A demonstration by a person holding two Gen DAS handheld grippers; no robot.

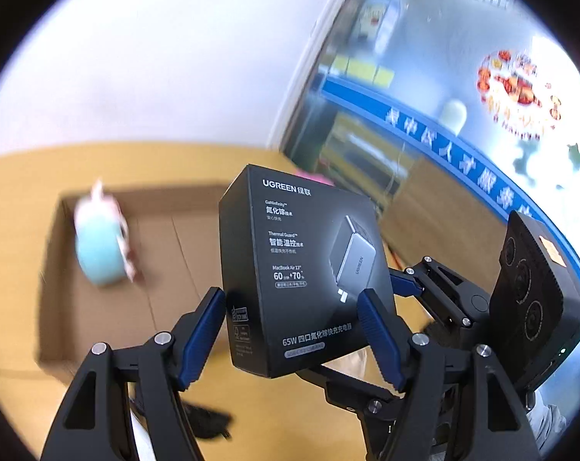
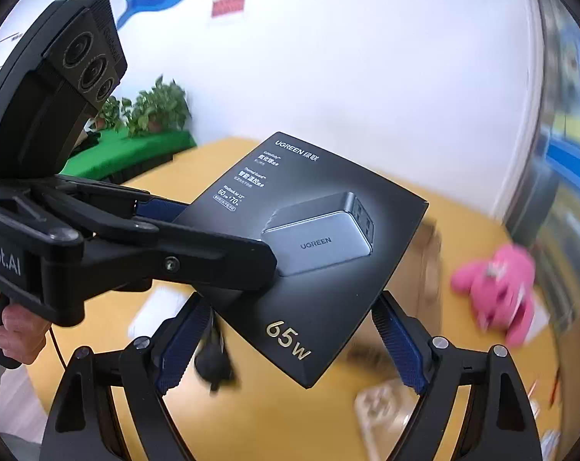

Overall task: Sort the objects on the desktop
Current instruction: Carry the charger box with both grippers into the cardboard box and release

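We see the black charger box [image 1: 290,265] held aloft between both tongs: the left tongs [image 1: 293,340] clamp its lower sides, and the right tongs [image 2: 288,345] seem to pinch its bottom corner. At ten o'clock a blurred teal cup [image 1: 97,247] lies in a cardboard tray [image 1: 51,269] on the worktop [image 1: 17,176]; a pink plush [image 2: 499,288] sits at three o'clock.

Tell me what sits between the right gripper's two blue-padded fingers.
The black rectangular UGREEN charger box, which the left gripper clamps from the side; the right wrist view shows it.
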